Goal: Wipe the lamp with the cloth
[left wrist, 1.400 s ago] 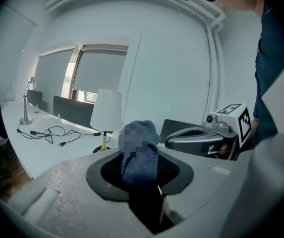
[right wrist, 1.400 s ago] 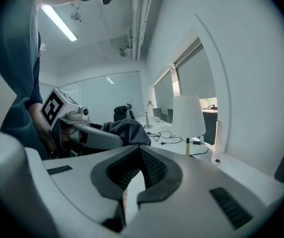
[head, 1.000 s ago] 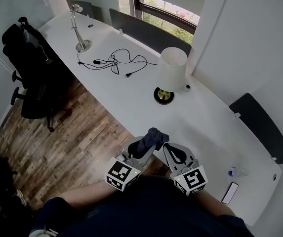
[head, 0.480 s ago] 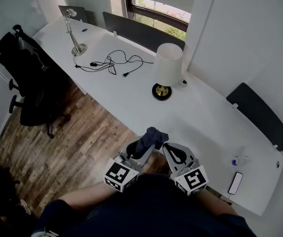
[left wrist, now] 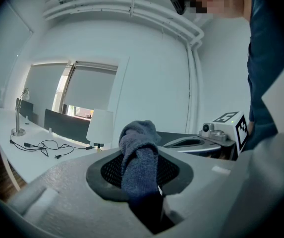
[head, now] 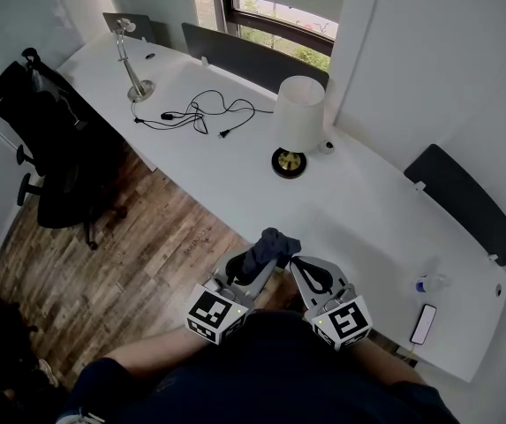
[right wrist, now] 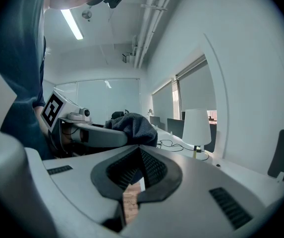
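Observation:
The lamp (head: 298, 124), with a white shade and a round dark base, stands on the long white desk (head: 358, 228) below the window, well ahead of both grippers. My left gripper (head: 268, 256) is shut on a dark blue-grey cloth (head: 272, 244), which bunches up above its jaws. In the left gripper view the cloth (left wrist: 138, 155) fills the jaw gap, and the lamp (left wrist: 101, 127) shows far behind it. My right gripper (head: 308, 270) sits just right of the left one, shut with nothing held. The right gripper view shows the cloth (right wrist: 132, 125) and the lamp (right wrist: 199, 126).
A black office chair (head: 54, 140) stands on the wood floor at left. A loose black cable (head: 204, 113) and a metal desk lamp (head: 132, 60) lie on the desk's far left. A phone (head: 424, 323) and a small bottle (head: 425, 283) sit at the right end. Dark partitions (head: 244, 56) line the back.
The head view has shifted a little, so the desk and lamp sit slightly further left and up. Both grippers hold the same pose near the body.

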`<state>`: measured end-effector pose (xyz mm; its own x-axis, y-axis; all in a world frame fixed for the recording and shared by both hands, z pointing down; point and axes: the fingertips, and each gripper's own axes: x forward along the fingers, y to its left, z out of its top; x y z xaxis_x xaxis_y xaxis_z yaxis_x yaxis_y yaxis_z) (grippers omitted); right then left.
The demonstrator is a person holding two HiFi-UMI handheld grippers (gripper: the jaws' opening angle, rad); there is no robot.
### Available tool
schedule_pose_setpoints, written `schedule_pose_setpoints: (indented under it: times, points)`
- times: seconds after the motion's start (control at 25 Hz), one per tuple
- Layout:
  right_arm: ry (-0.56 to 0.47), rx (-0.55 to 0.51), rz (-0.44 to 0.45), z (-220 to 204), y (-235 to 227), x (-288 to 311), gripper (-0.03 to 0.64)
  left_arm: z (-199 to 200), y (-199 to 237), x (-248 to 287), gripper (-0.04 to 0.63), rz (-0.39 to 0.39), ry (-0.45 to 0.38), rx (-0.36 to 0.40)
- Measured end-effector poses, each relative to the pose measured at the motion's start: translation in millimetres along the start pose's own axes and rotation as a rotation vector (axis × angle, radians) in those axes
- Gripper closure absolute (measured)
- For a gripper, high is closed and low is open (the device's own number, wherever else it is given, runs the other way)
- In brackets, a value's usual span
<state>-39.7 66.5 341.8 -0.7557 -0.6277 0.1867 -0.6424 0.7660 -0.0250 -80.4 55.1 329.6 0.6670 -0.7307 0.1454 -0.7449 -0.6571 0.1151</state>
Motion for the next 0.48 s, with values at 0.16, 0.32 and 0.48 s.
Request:
schedule_pose_setpoints:
  times: [0.16, 0.32, 0.48]
  points:
    - [-0.003, -0.009, 0.001, 0.5, 0.7, 0.8, 0.607, -0.1, 0.5, -0.2, 0.477, -0.002, 0.000, 0.002]
    - [-0.003, -0.012, 0.003, 0.1, 1.7, 1.4, 0.607, -1.0, 1.5, -1.2, 0.477, -0.002, -0.001, -0.004]
    - [-0.001, -0.009, 0.000, 0.1, 1.9, 1.2, 0.607, -1.0, 1.5, -1.7, 0.477, -0.002, -0.002, -0.004]
